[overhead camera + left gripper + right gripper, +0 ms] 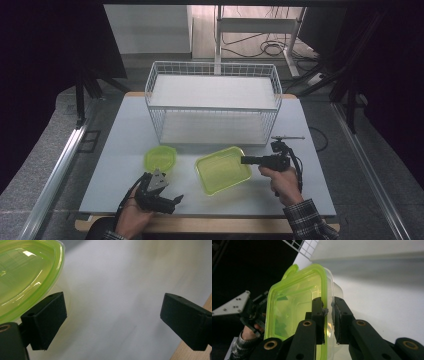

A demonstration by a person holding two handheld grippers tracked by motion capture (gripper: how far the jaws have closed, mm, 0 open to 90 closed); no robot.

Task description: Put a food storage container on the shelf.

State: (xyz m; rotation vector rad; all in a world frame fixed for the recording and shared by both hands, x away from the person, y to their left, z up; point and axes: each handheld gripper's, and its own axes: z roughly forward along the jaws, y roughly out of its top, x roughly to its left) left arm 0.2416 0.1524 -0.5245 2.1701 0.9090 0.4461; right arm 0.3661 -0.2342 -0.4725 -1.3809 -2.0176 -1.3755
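Near the table's (pixel 115 150) front edge, your right gripper (pixel 243 160) clamped on the green rectangular container's (pixel 222 170) rim, before the wire basket (pixel 212 102), your left gripper (pixel 176 200) gaping empty.

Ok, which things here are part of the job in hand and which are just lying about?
In the job:
- rectangular green-lidded container, its rim clamped by the right gripper
- right gripper

Lying about:
- round green-lidded container, untouched
- wire basket, behind both containers
- left gripper, jaws open over bare table
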